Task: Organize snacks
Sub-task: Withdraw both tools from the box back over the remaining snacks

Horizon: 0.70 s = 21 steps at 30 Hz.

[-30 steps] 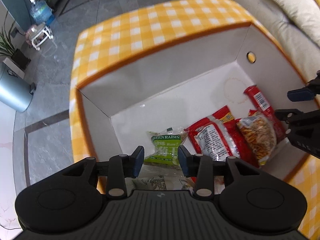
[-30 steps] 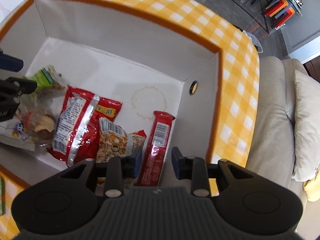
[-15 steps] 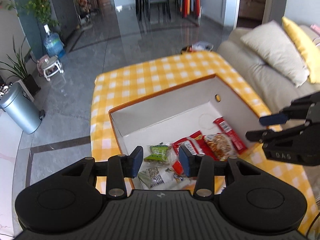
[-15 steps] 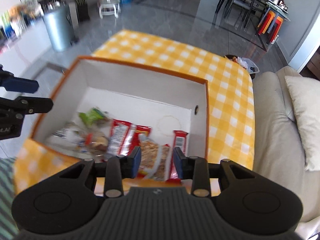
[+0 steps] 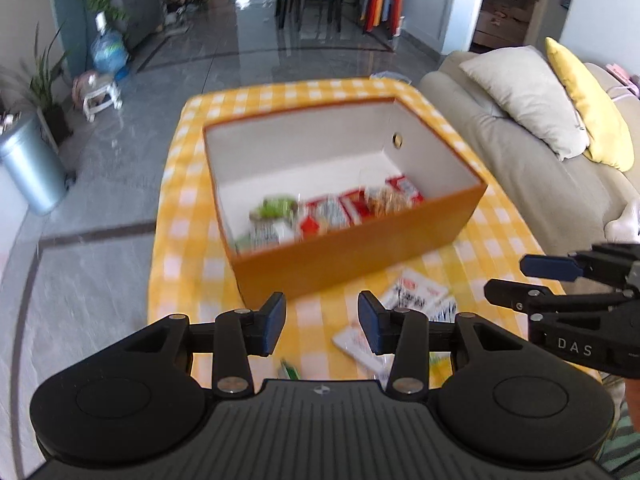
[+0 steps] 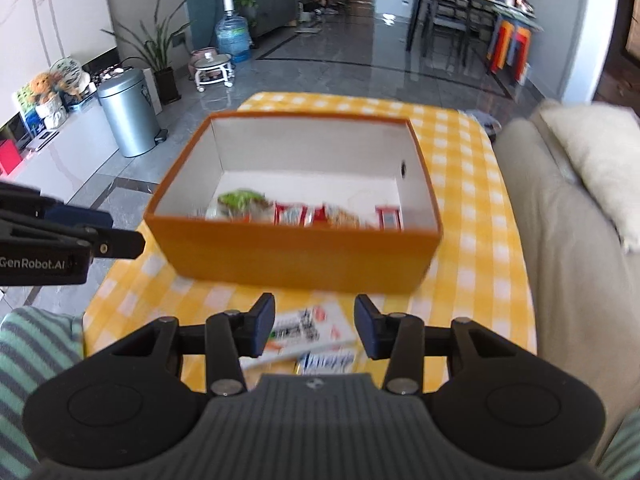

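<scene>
Grey polished floor tiles spread behind a yellow-and-white checked tabletop [image 5: 188,208], with a beige sofa [image 5: 516,176] at three o'clock of it. On the cloth stands an orange cardboard box with a white inside [image 5: 360,252]; along its near wall lies a row of snack packets [image 5: 332,212], one green, several red, too blurred to read.

At six o'clock of the box, loose on the tabletop, lie flat white snack packets with red and dark print [image 6: 304,326], near one another and possibly overlapping. These look like the ones left to sort. I judge them light, thin and crinkly, their film slippery and the contents easily crushed. A pinch on a sealed edge or a raised corner should serve better than a squeeze across the middle.

The left gripper [image 5: 322,324] hangs above them, its fingers apart with nothing between. The right gripper [image 6: 315,326] is the same: its jaws have just been opening, and nothing sits between them either; the packets lie below, untouched.
</scene>
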### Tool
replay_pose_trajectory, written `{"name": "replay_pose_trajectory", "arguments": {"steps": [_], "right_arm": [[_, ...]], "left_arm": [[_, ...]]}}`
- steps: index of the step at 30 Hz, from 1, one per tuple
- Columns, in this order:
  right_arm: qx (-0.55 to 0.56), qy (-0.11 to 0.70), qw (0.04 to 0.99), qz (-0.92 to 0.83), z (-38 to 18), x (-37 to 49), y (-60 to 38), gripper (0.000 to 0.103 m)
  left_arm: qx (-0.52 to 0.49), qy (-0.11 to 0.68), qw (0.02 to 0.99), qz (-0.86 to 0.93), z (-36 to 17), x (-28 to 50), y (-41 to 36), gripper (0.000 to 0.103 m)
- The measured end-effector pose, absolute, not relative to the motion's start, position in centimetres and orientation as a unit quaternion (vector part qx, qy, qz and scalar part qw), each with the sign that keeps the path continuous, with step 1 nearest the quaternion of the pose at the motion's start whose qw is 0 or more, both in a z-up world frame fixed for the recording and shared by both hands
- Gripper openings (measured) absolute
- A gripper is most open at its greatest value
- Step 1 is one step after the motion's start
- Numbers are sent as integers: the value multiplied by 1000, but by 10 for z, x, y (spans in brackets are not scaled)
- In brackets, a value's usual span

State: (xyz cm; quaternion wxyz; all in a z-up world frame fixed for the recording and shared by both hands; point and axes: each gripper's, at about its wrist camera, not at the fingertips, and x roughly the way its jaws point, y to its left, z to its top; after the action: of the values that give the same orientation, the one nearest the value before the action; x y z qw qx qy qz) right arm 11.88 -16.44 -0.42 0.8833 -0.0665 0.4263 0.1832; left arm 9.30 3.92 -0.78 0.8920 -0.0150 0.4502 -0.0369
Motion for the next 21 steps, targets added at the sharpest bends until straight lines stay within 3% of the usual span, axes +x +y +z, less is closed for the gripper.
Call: {"name": "replay_pose_trajectory", "arguments": {"steps": [11,13,21], "right_arm": [[3,465,874,137,-66,93,-186,45],[17,473,871,131,-77,94,-189,50],[26,505,850,144,-112,95,-190,50]], "left_arm": [[-72,502,862,12,-69,69,44,51],[-73,510,857,20,-77,71,45,54],[-94,513,853,26,-94,74,48,60]]}}
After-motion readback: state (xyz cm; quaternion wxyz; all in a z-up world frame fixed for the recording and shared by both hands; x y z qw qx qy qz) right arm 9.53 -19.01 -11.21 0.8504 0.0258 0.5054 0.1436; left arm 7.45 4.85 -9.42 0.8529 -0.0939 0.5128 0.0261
